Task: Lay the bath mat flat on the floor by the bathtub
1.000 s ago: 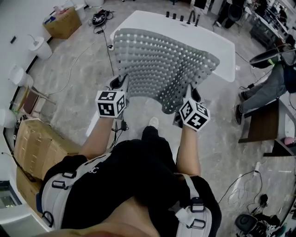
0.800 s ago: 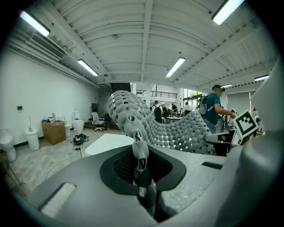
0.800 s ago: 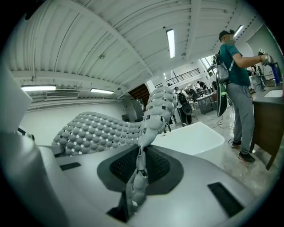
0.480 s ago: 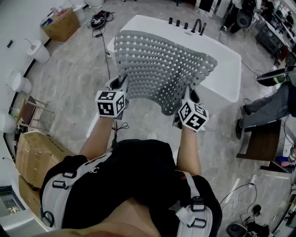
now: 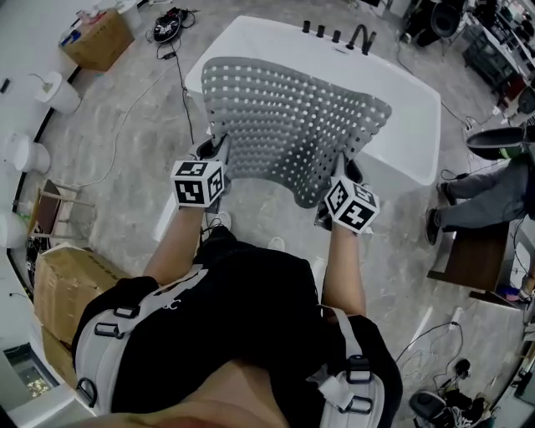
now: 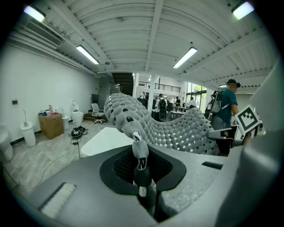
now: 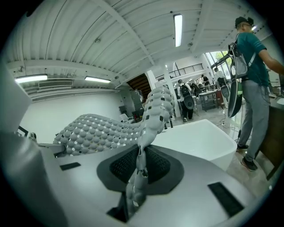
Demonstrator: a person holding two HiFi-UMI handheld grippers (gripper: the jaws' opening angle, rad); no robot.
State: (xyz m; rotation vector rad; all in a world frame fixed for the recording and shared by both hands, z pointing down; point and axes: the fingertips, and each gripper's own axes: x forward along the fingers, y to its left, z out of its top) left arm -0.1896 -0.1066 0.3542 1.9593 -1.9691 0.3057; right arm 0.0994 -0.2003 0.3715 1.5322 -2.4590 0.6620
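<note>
A grey perforated bath mat [image 5: 288, 121] hangs spread in the air between my two grippers, held by its near corners, with its far part over the white bathtub [image 5: 410, 109]. My left gripper [image 5: 219, 155] is shut on the mat's near left corner [image 6: 137, 146]. At the near right corner [image 7: 141, 170] my right gripper [image 5: 341, 174] is shut on the mat too. The mat [image 6: 177, 128] sags between them and curves upward from each grip. The tub [image 7: 195, 139] lies just ahead, its black taps [image 5: 334, 35] at the far rim.
Grey marbled floor [image 5: 125, 159] surrounds the tub. Cardboard boxes [image 5: 67, 288] stand at the left, another box [image 5: 94, 40] and a cable bundle [image 5: 165, 25] at the far left. White toilets [image 5: 46, 92] line the left wall. A person's legs [image 5: 481, 196] and a bench [image 5: 472, 251] are at the right.
I have walked closer to the bathtub with the mat held out; the tub has shifted nearer and more under the mat. Both grips are unchanged.
</note>
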